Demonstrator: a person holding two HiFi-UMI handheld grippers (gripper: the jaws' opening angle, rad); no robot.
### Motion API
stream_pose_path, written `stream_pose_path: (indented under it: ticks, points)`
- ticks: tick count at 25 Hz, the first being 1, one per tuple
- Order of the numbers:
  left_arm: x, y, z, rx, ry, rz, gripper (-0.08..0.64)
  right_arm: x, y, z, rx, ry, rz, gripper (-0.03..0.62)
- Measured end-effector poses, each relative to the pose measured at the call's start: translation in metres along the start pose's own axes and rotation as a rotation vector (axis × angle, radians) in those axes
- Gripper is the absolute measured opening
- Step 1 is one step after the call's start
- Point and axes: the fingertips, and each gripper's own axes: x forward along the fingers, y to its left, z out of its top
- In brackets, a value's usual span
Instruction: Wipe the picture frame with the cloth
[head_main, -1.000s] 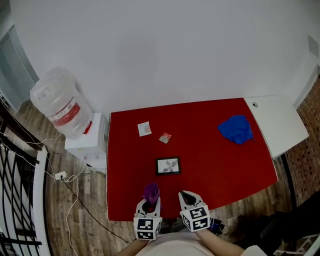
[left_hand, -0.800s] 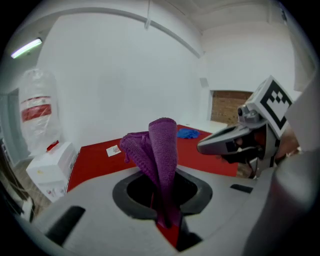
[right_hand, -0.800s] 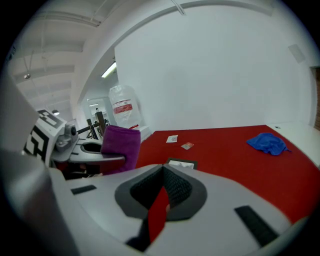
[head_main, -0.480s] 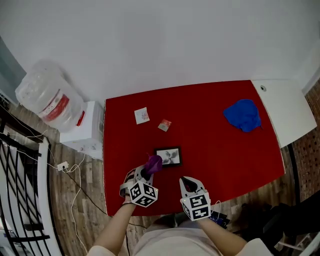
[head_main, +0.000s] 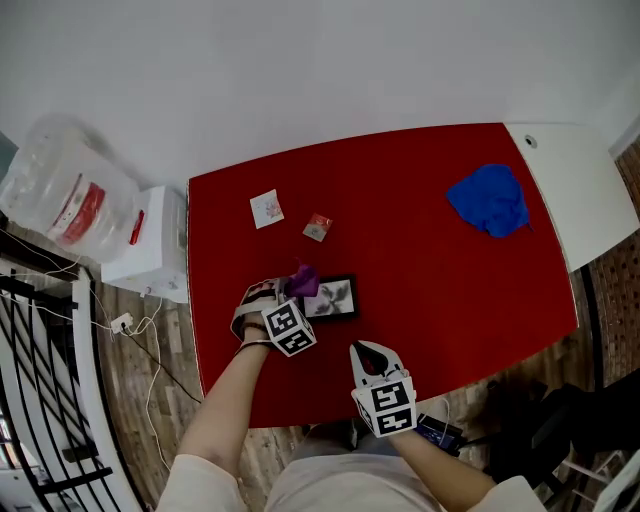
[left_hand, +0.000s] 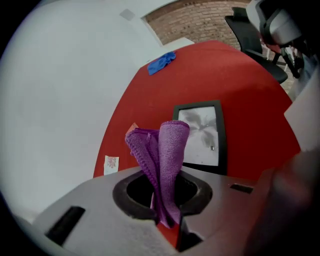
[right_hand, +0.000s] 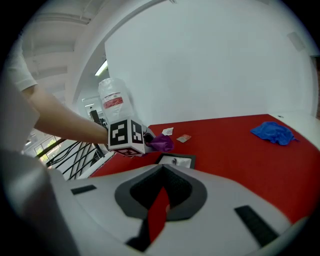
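Two grippers, one loaded: cloth at the frame's 9 o'clock edge.
Left gripper (head_main: 286, 293) clenches purple cloth (head_main: 303, 281), tuft forward for wiping; picture frame (head_main: 335, 298) lies flat on red table (head_main: 440, 280); right gripper (head_main: 368, 353) pinched together, empty, at 5 o'clock.

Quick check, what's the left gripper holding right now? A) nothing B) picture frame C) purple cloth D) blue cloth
C: the left gripper has its jaws closed on the folded purple cloth. The picture frame lies flat on the table beyond it, and the blue cloth lies far off.
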Motion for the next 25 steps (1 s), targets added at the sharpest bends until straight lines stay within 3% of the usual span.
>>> stream_pose_path:
  ticks: [7,18,21,25]
  points:
    - [0.008,-0.024,-0.007,0.021,0.015,-0.032,0.06,0.003,-0.008,-0.006,0.016,0.012,-0.003,0.004]
    - [-0.043,-0.099,-0.022,0.101,0.009,-0.1,0.061,0.016,0.006,-0.006,0.003,0.014,0.042,0.005]
    - [-0.046,-0.096,-0.018,0.096,-0.003,-0.093,0.061,0.015,0.009,-0.008,0.0,0.018,0.047,0.003]
    - [-0.035,-0.053,-0.003,0.016,-0.018,-0.046,0.061,0.011,0.005,-0.01,0.0,0.021,0.039,0.004]
